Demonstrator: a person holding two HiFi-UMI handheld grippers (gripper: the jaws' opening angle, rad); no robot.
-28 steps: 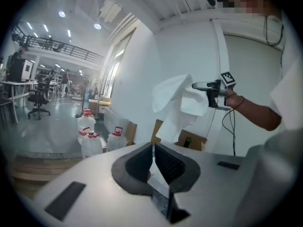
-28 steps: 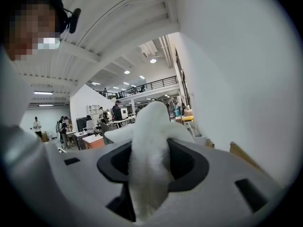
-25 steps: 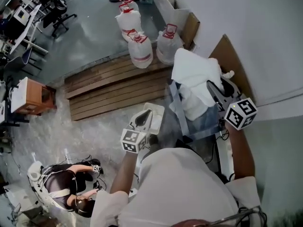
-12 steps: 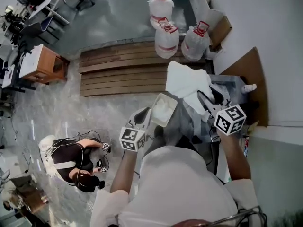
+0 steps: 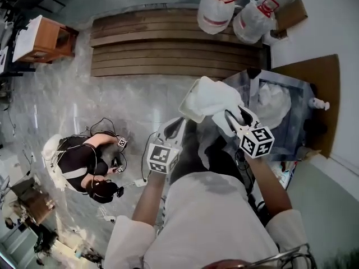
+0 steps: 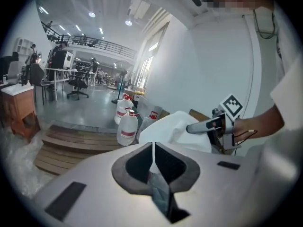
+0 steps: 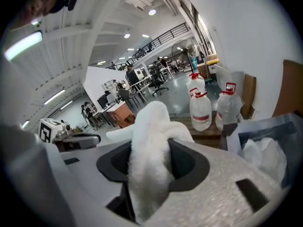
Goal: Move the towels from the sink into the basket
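A white towel (image 5: 210,96) hangs bunched from my right gripper (image 5: 234,115), whose jaws are shut on it; the right gripper view shows the cloth (image 7: 150,141) wedged between them. The towel is over the white basket (image 5: 187,109), whose rim shows just left of it. The steel sink (image 5: 299,92) lies to the right with more white towels (image 5: 274,102) inside. My left gripper (image 5: 173,129) hovers beside the basket, jaws shut (image 6: 154,151) with nothing visibly held.
A wooden pallet (image 5: 168,49) lies ahead with large water jugs (image 5: 216,10) behind it. A person (image 5: 84,167) sits on the floor to the left among cables. A small wooden cabinet (image 5: 42,38) stands far left. A cardboard sheet (image 5: 322,74) leans by the sink.
My right gripper has carried the towel left, from above the sink to over the basket. The view has swung, so the sink now sits at the right. The left gripper stays near the basket.
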